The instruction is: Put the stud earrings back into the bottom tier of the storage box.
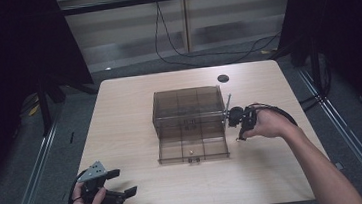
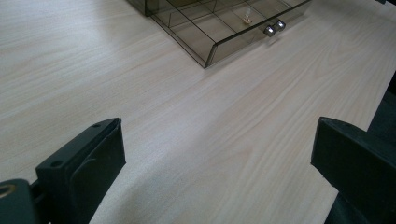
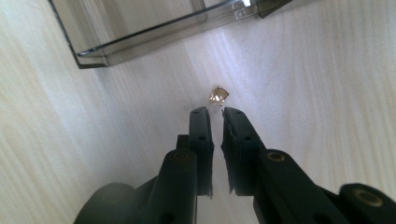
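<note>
No lettering, label, brand mark or number can be read anywhere here: not on the smoky transparent plastic drawer box (image 1: 188, 115), nor on the pale wood-grain table (image 1: 127, 137) beneath it.

The smoked-plastic drawer box (image 1: 188, 110) with its pulled-out drawer (image 1: 192, 149) blocks the centre of the worktop (image 1: 125, 122). Bare wood lies open across the left half and lower edge. At centre right, the right hand-held gripper (image 1: 232, 117) crowds the box's side.
</note>
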`<action>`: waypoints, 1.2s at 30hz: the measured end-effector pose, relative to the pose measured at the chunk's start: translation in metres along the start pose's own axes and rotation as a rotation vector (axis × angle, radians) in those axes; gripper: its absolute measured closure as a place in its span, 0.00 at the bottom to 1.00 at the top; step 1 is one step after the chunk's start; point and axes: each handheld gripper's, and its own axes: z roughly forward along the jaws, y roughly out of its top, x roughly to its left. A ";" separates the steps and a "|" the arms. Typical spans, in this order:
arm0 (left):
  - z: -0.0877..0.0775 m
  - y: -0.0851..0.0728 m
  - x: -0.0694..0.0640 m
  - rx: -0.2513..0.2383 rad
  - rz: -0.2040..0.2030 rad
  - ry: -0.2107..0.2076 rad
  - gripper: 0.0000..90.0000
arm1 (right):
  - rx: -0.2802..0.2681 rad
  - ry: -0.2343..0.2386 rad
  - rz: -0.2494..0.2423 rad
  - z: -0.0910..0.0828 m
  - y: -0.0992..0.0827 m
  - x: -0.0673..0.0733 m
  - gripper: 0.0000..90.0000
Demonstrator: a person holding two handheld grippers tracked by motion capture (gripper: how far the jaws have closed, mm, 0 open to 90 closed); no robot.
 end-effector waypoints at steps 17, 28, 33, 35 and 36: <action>0.000 0.000 0.001 -0.001 -0.003 0.002 0.03 | 0.031 0.012 -0.037 0.020 0.011 -0.002 0.93; -0.001 0.000 0.000 -0.003 -0.002 0.004 0.03 | 0.035 0.014 -0.038 0.023 0.012 -0.002 0.95; -0.001 0.000 0.000 -0.003 -0.002 0.004 0.03 | 0.044 0.033 -0.029 0.022 0.011 0.000 0.96; -0.001 0.000 0.001 -0.001 0.001 0.004 0.03 | 0.042 0.037 -0.025 0.021 0.011 0.000 0.96; -0.001 0.000 0.001 -0.004 -0.001 0.002 0.03 | 0.036 0.036 -0.035 0.020 0.011 0.000 0.96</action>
